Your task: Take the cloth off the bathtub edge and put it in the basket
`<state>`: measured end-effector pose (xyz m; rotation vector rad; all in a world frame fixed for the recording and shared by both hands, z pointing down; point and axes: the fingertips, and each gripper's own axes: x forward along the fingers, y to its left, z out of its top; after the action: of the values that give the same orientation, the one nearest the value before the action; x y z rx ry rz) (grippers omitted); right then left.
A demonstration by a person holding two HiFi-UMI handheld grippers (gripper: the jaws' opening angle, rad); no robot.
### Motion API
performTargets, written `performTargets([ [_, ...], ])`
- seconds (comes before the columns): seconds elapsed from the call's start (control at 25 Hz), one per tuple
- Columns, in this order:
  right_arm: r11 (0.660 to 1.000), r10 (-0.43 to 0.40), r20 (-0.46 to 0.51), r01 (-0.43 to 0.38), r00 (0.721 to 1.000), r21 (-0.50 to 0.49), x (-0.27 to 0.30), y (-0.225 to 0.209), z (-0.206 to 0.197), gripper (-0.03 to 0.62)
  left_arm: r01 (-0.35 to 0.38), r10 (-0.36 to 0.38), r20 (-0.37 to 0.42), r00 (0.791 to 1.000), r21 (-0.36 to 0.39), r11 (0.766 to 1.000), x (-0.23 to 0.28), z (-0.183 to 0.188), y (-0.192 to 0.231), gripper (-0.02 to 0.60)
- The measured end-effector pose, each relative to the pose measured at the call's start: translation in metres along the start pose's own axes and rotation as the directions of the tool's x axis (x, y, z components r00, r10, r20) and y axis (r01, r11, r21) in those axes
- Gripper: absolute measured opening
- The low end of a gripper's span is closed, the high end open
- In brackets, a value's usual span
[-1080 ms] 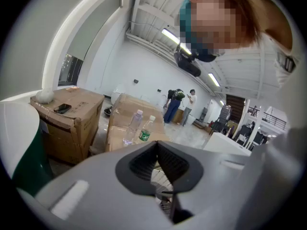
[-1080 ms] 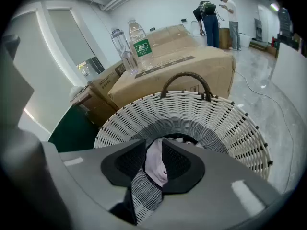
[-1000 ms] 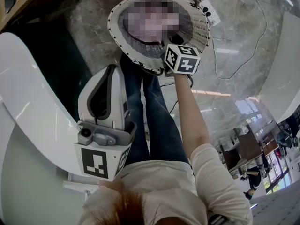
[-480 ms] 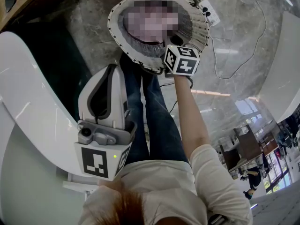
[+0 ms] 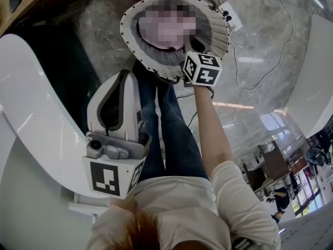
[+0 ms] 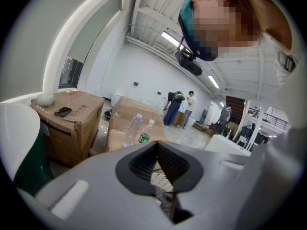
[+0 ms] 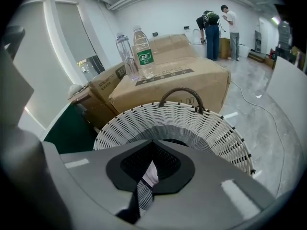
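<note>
Head view: right gripper [image 5: 195,57] over the basket [image 5: 219,31], bathtub edge [image 5: 31,113] at left, unchanged since earlier. Left gripper view: left gripper [image 6: 158,166] has jaws together, boxes [image 6: 67,121] beyond. Right gripper view: jaws just closed, empty; striped cloth [image 7: 144,194] below in basket.

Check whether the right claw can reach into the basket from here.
Probably yes: the right claw, its jaws having just been closing on the cloth, hangs at the rim of the open basket, nothing between.
</note>
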<state>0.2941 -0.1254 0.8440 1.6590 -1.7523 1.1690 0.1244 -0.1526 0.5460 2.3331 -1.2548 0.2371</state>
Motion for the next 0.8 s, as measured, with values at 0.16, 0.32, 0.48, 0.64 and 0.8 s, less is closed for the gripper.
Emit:
performTargets([
  [0.16,1.000,0.003,0.034,-0.003,0.999,-0.004,-0.011,0.003,0.016,-0.003,-0.004,0.004,0.021,1.000,0.006,1.000,-0.003,0.011,0.000,0.049],
  [0.32,1.000,-0.002,0.078,0.002,0.997,-0.011,-0.030,0.006,0.039,-0.003,-0.015,0.015,0.047,0.999,0.012,1.000,-0.008,0.024,-0.001,0.049],
  [0.48,0.999,-0.003,0.128,0.008,0.992,-0.033,-0.058,0.012,0.060,-0.003,-0.028,0.027,0.078,0.997,0.014,1.000,-0.016,0.040,-0.003,0.049],
  [0.64,0.998,0.011,0.162,0.000,0.987,-0.065,-0.084,0.025,0.079,-0.003,-0.036,0.034,0.113,0.993,0.016,0.999,-0.024,0.056,-0.006,0.049],
  [0.8,0.995,0.043,0.190,-0.024,0.981,-0.101,-0.114,0.044,0.094,-0.003,-0.040,0.036,0.154,0.987,0.024,0.999,-0.032,0.075,-0.008,0.049],
])
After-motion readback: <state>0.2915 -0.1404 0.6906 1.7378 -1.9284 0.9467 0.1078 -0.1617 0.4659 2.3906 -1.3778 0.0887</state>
